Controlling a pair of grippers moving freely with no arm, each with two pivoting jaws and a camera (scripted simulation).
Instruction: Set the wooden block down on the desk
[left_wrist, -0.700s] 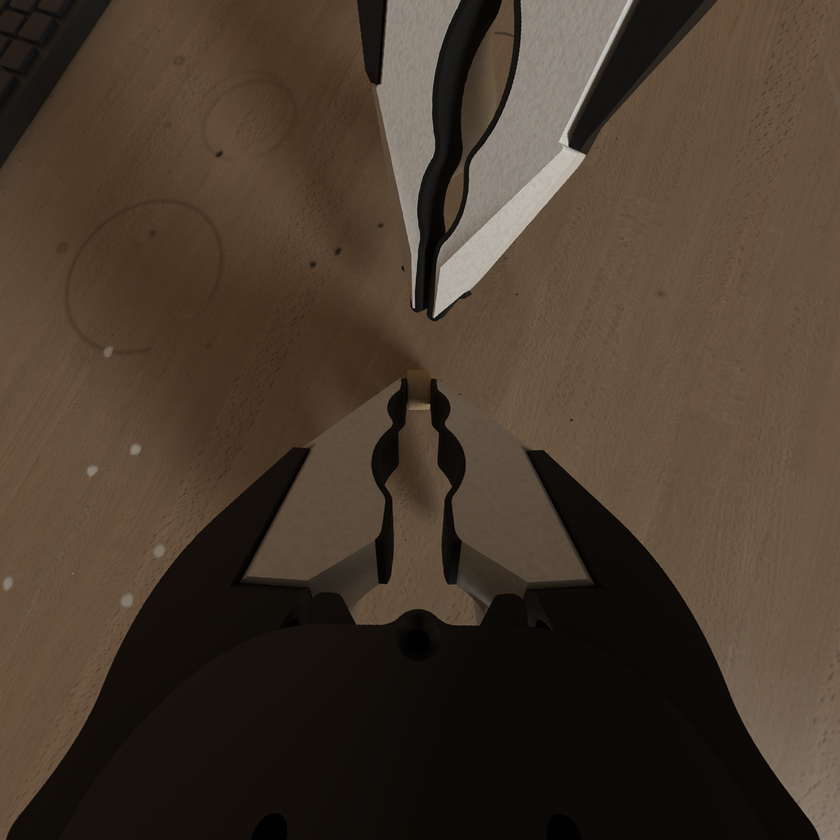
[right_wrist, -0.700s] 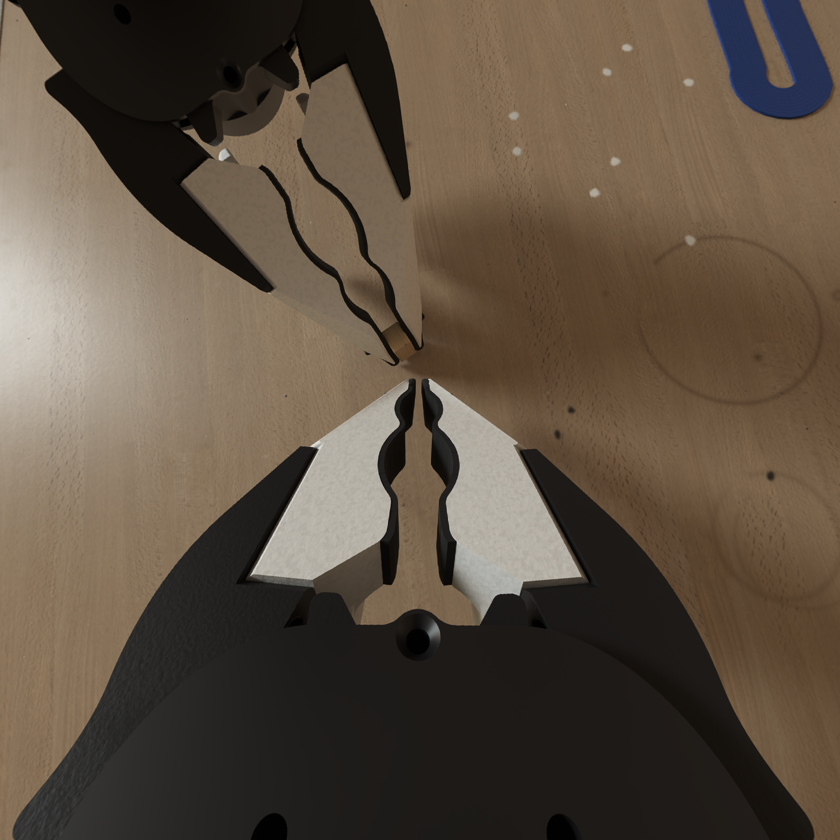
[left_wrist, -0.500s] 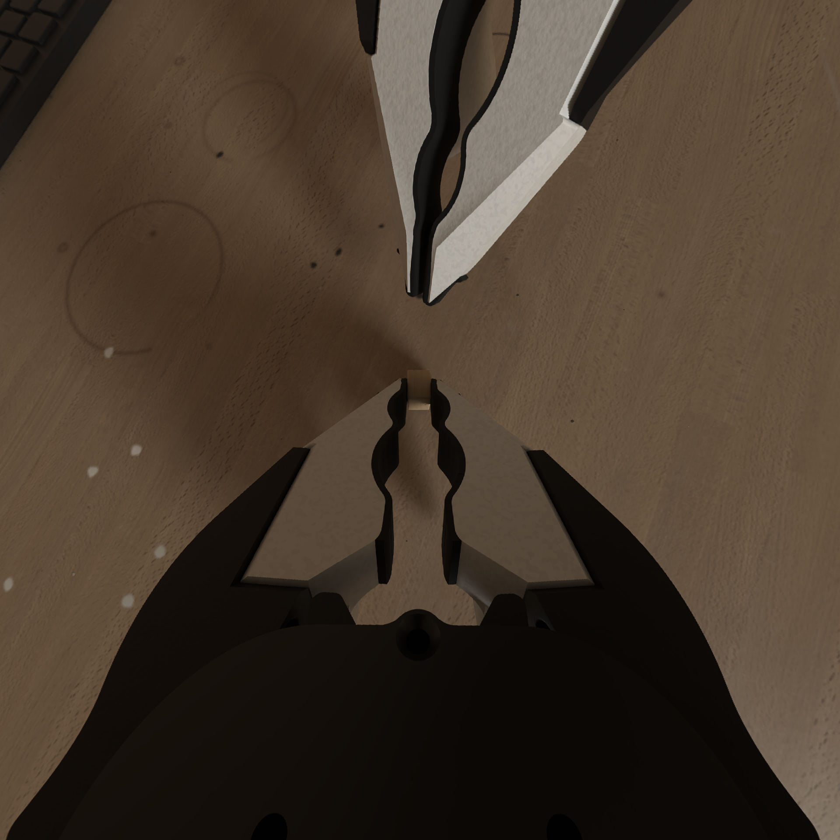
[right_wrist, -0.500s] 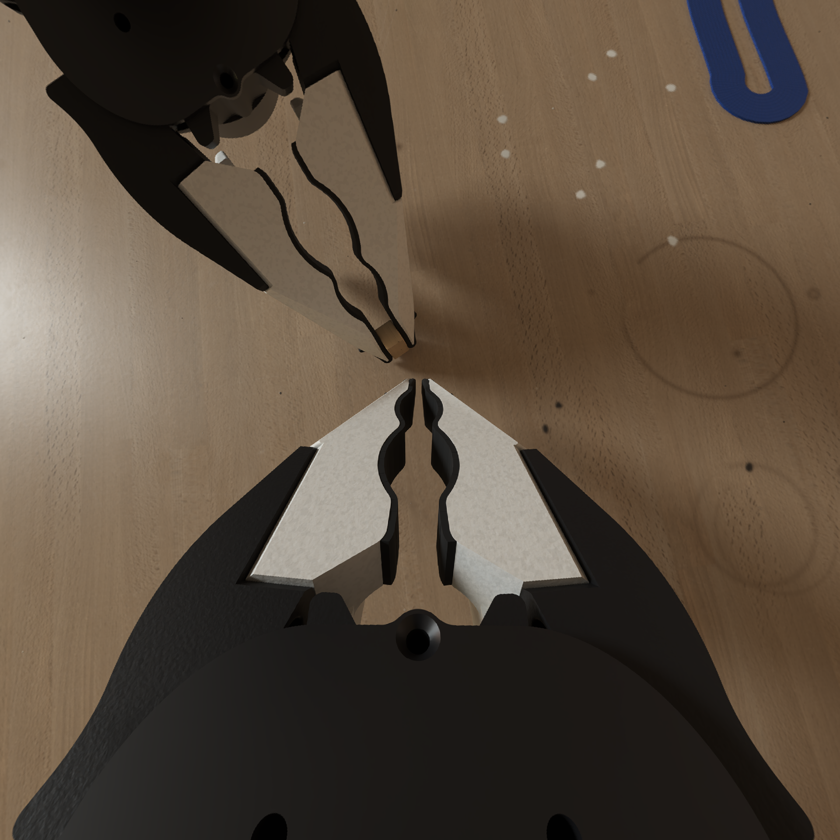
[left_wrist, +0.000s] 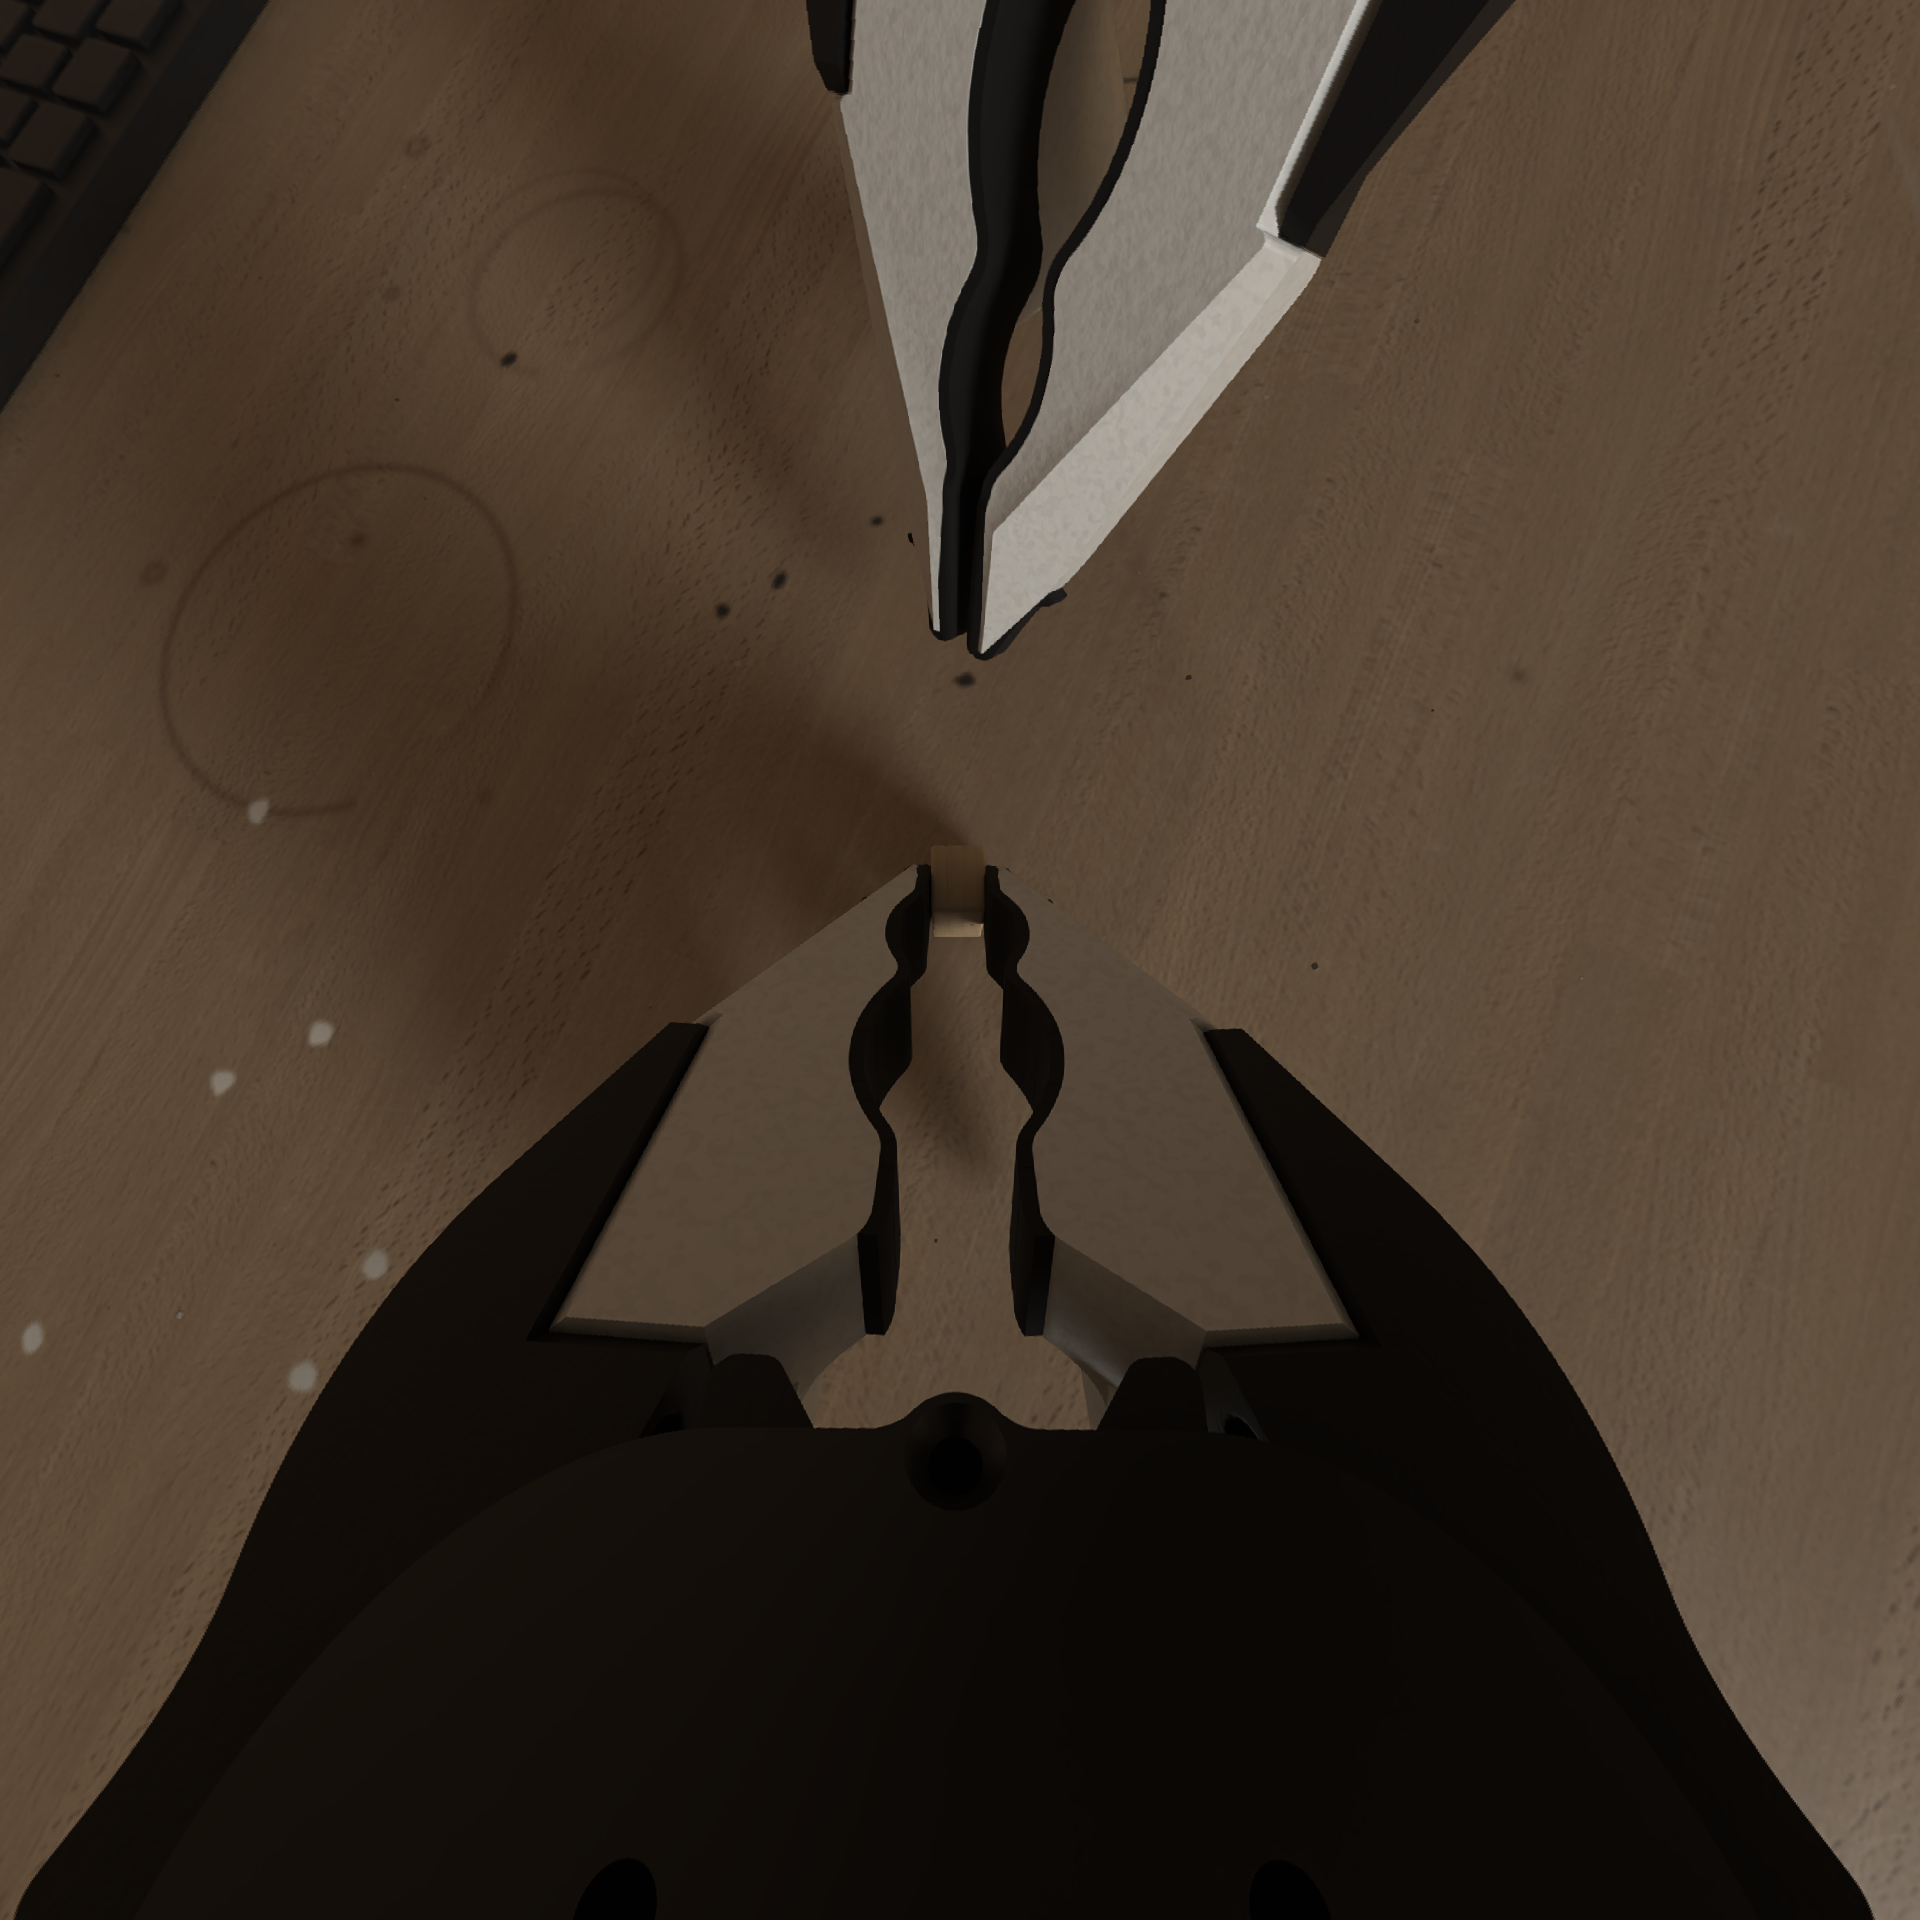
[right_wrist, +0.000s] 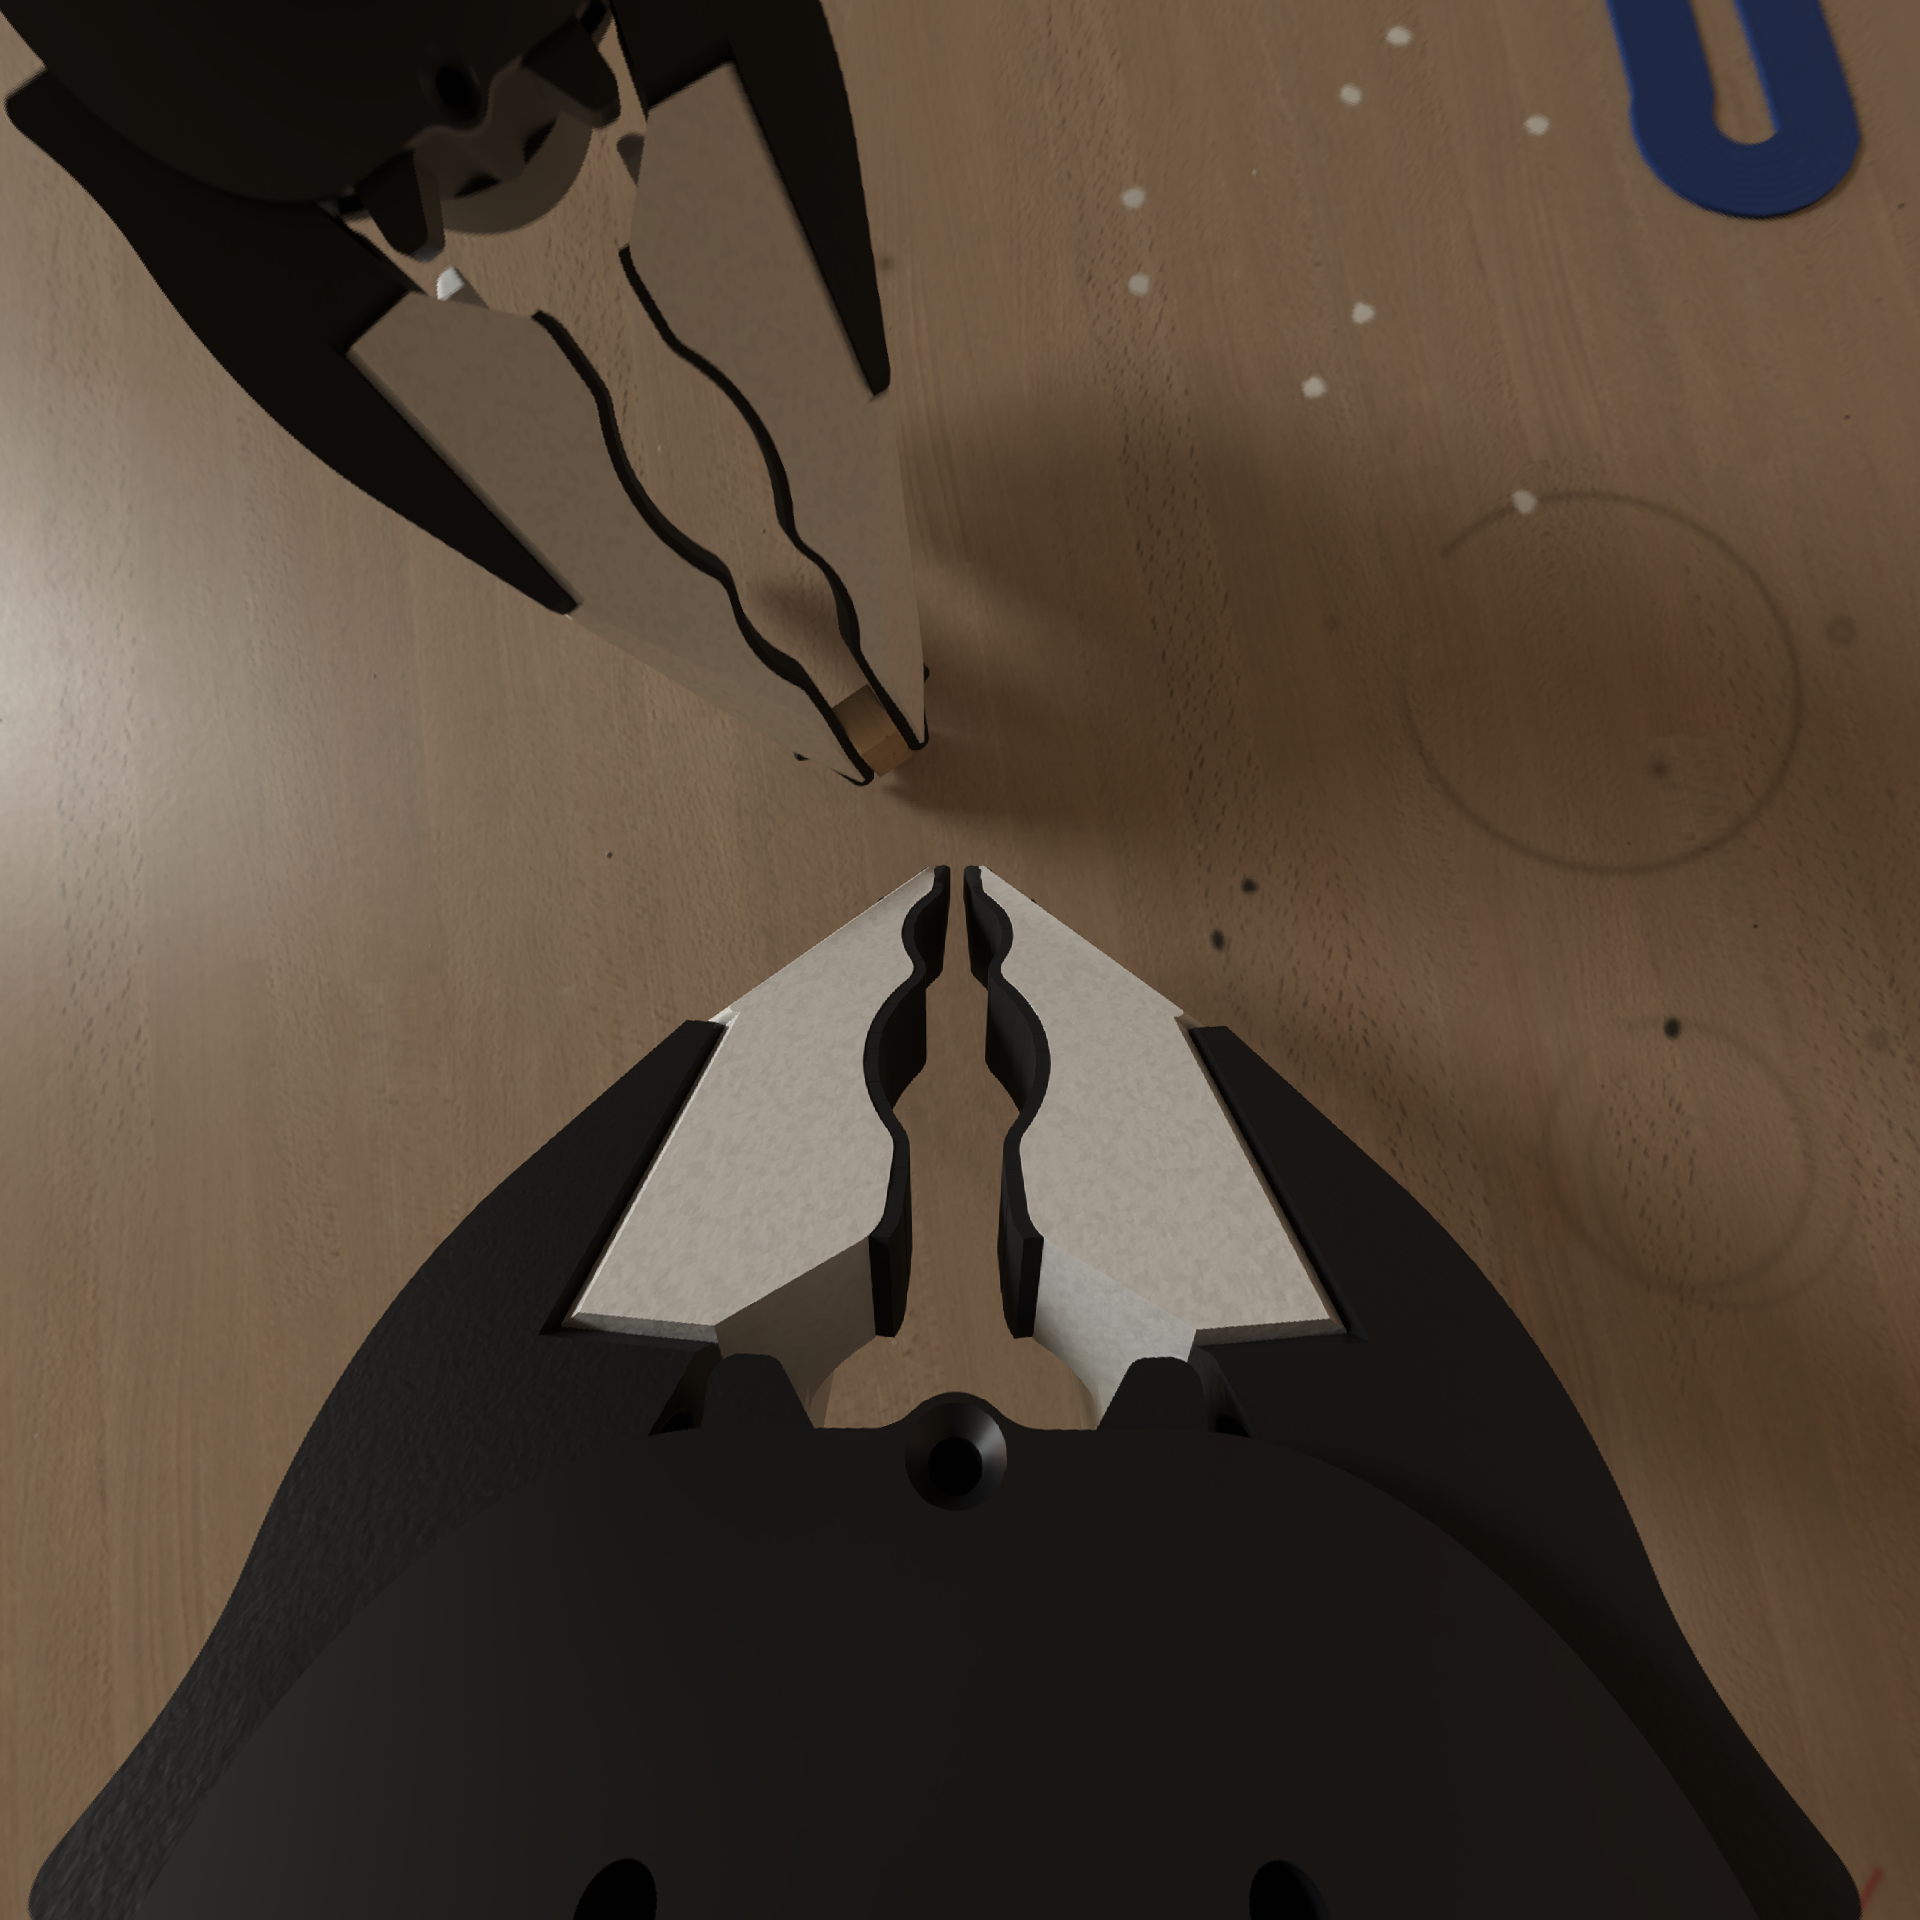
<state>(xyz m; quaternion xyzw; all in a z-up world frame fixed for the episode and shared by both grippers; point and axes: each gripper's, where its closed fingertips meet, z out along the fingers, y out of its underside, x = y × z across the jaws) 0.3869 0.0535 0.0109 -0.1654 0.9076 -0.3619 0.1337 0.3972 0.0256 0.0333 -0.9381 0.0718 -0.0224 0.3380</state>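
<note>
A stained wooden surface (left_wrist: 1558, 727) lies below. The small wooden block (left_wrist: 957, 894) sits pinched at the tips of the left hand-held gripper (left_wrist: 957, 883), low over the wood, perhaps touching. The right hand-held gripper (right_wrist: 957, 878), nearly closed and empty, points at it from just beside.

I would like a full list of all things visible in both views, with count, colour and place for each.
wooden block: one, pale wood, clamped at the tips of the left hand-held gripper, close to the desk
desk: one, brown wood with faint ring marks, dark specks and white spots, under everything
keyboard: one, black, top left corner of the left wrist view
blue slotted piece: one, blue, flat on the desk, top right of the right wrist view
left hand-held gripper: one, black with pale fingers, shut on the block
right hand-held gripper: one, same colours, shut, empty
</note>
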